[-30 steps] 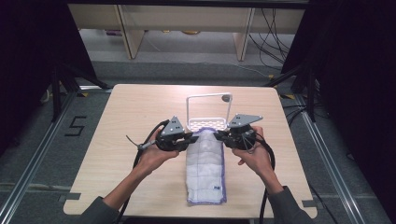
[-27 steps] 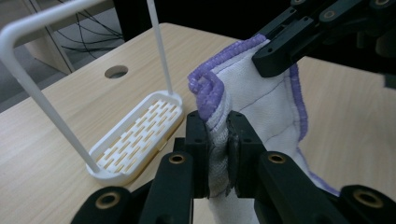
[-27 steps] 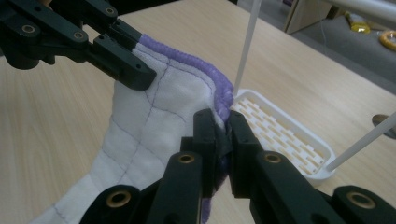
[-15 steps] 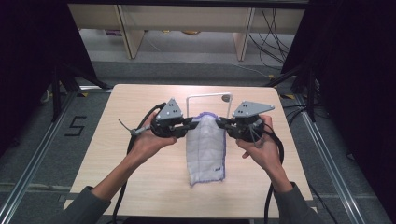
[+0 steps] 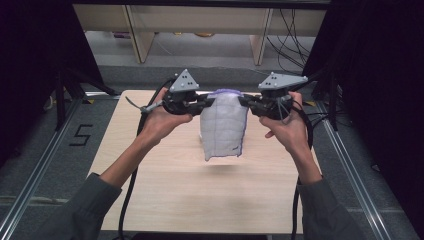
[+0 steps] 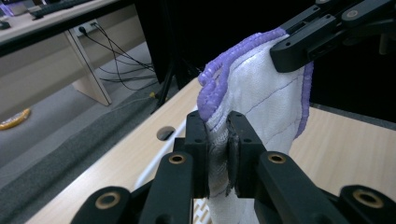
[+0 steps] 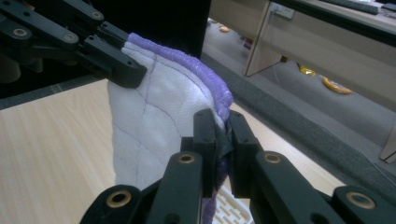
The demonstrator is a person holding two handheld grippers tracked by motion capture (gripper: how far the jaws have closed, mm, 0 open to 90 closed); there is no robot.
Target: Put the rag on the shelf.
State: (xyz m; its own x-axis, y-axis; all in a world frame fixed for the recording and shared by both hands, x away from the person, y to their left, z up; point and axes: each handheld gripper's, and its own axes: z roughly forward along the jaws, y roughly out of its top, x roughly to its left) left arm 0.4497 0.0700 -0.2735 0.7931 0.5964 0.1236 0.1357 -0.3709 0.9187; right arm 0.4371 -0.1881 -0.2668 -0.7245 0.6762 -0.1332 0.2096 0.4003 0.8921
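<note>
Black jaws of the left gripper [image 6: 218,154] pressed together on one top corner of the white quilted cloth [image 5: 223,127], likewise the right gripper [image 7: 223,149] on the opposite corner, purple trim bunched just above each pinch. Lifted clear since a second ago: then flat and long on the wooden table [image 5: 165,185], top edge only just pinched; half a second ago partly raised; now hanging free in the air between both hands, lower hem off the surface and curling a little to one side. Probably a shake-out or the start of a fold, with the lift done and the lay-down not yet begun. Held toward the far half of the table, roughly centred between its side edges. Plenty of bare wood below and toward the person for setting down again. Less room ahead, with the far edge near and a pale perforated rack [image 7: 233,205] glimpsed low under the cloth in both gripper views. Metal rails [image 5: 35,170] outside each side, well apart from the hands. Slack cables [image 5: 131,180] trailing back along both forearms, worth minding on any wide swing.
</note>
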